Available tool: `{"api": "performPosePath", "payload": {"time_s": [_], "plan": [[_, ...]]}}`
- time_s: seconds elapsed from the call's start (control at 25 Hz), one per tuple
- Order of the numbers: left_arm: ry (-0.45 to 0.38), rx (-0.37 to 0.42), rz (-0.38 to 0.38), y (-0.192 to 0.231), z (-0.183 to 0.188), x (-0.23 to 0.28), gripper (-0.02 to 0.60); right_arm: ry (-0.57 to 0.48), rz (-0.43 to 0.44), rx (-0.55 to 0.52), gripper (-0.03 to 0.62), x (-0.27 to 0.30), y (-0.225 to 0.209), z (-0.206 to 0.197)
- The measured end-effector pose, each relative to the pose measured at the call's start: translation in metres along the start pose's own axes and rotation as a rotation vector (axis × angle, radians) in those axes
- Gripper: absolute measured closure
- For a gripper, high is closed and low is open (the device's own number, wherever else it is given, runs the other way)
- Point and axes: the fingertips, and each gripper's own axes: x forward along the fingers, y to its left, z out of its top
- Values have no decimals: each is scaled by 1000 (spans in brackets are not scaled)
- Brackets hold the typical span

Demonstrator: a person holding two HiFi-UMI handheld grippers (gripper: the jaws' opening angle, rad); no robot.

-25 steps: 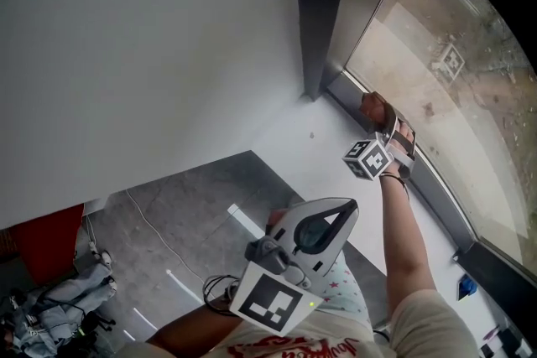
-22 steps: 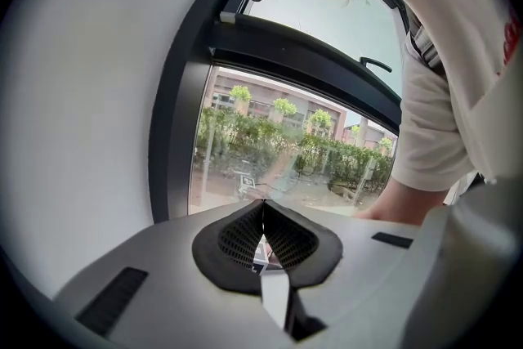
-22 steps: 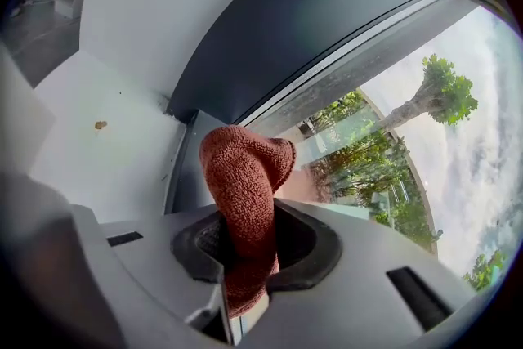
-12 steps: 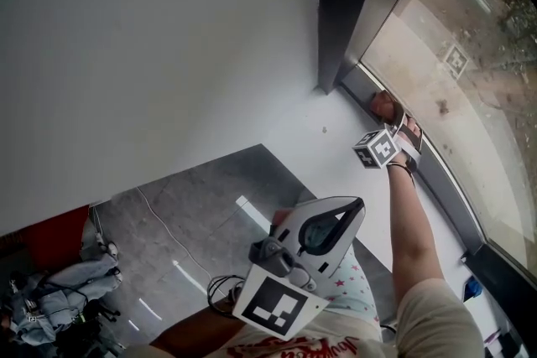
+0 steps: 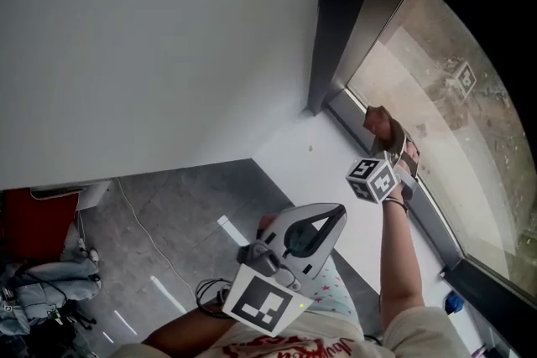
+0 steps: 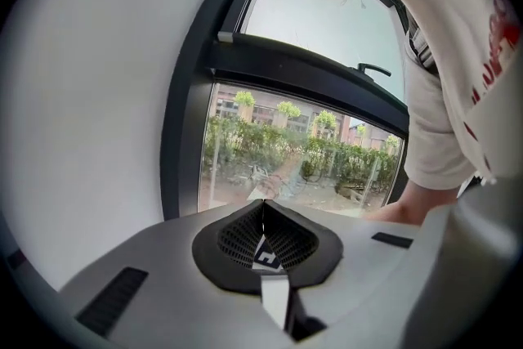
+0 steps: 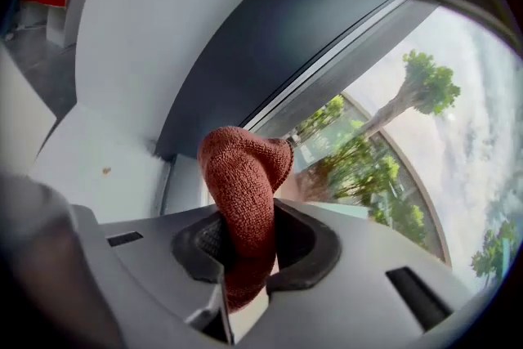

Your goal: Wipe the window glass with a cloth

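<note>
Two grippers, one working: the right gripper [image 5: 391, 145] pinches the rust-red cloth [image 5: 377, 123] tight, its bunch poking forward at two o'clock beside the window glass [image 5: 453, 121], ready to wipe. The left gripper [image 5: 329, 218], jaws together and empty, hangs clear at six.

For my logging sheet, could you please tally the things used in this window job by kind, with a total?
White plastic hand-held grippers: 2 (left hand-held gripper, right hand-held gripper)
Rust-red textured cloth: 1
Dark-framed window glass pane: 1
Total: 4
</note>
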Motion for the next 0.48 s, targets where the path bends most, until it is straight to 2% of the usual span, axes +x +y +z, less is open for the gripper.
{"api": "performPosePath", "payload": {"time_s": [0.2,0.36,0.48], "plan": [[-70,44,28,1,26,-7,560,-183,-222,39,502,-92,-130,84],[-121,22,51,9,33,-11,560,-262,-362,54,502,-137,-197,130],[-113,22,3,12,31,-10,560,-289,-446,48,502,-158,-231,155]]}}
